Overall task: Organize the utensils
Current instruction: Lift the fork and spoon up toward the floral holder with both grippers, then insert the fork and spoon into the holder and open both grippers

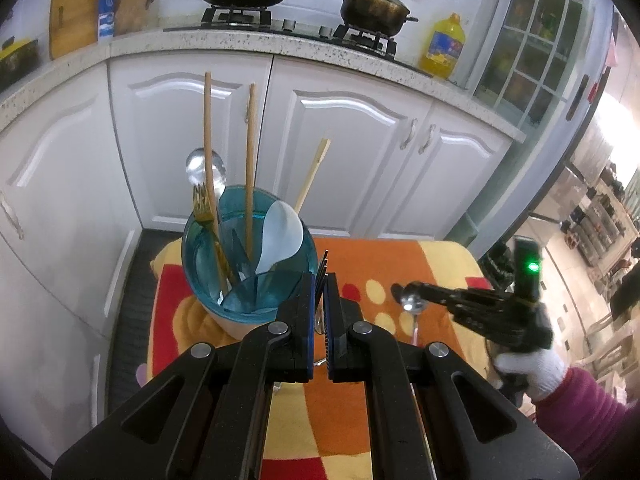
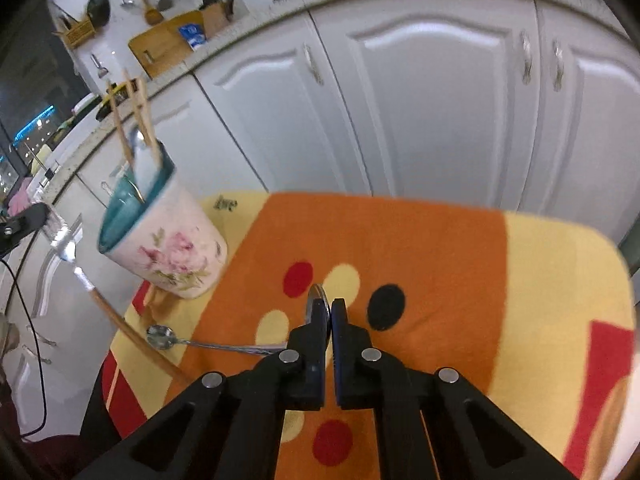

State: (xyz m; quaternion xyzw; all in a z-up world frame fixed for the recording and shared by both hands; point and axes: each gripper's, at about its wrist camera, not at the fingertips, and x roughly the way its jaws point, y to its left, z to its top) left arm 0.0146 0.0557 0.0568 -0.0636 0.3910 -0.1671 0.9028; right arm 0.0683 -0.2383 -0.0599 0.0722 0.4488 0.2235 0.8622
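Left gripper (image 1: 320,278) jaws are seen nearly shut, clamped on a fork (image 2: 66,246) just behind its head. The tines poke out past the tips and the wooden handle hangs below. The fork is held just beside the cup (image 2: 172,248), level with the rim, likely staged for dropping in handle first.

Right gripper (image 2: 330,304) is tipped down onto the cloth (image 2: 440,260), farther from the cup than the fork. Its jaws are closed tight, with a round metal end (image 2: 317,294) pinched edge-on between the pads. A twisted metal stem runs from under the jaws toward the cup and ends in a spoon bowl (image 2: 160,336) lying flat on the cloth near the cup's base. Whether the stem and the pinched end are one spoon cannot be told. The low, steep grip is probably needed because the piece lies flat and gives only a thin edge. A white-gloved hand (image 1: 532,364) is seen on this gripper's grip.

Inside the cup, chopsticks (image 1: 250,160), a gold fork (image 1: 202,204), a steel spoon and a white spoon (image 1: 280,236) are already stood upright, leaning on the rim. The task is judged mostly done: one fork is in the air and a spoon is not yet lifted. Slip risk is noted on the thin metal edge.
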